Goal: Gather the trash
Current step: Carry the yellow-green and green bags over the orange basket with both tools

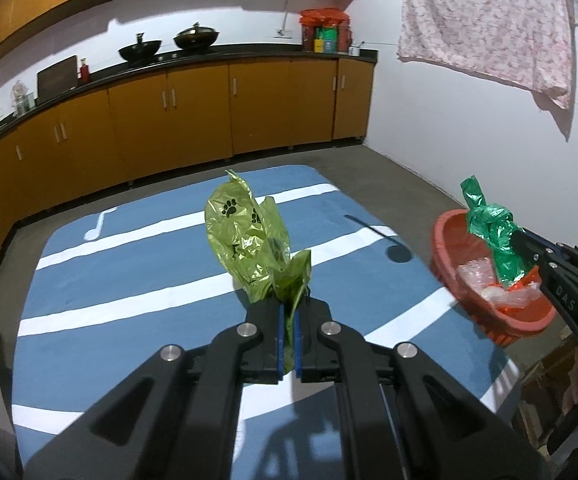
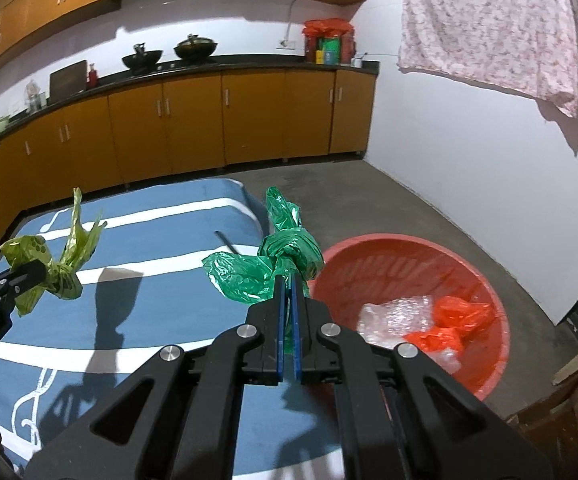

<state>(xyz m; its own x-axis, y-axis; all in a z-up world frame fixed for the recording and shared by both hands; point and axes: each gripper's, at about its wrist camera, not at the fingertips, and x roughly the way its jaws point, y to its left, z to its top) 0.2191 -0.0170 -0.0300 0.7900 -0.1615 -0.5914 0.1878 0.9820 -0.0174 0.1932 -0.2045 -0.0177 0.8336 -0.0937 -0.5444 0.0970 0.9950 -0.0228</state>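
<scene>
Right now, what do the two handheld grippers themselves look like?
Both match: the left gripper and right gripper have matte black angular linkage arms with round silver pivot pins and thin blue pads lining the fingers. Pale lettering, too small to read, marks each body's side. No cables or sleeves are visible.

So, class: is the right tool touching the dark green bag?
Touching. The right wrist view shows the right tool shut with its blue pads pinching the dark green bag between them.
</scene>
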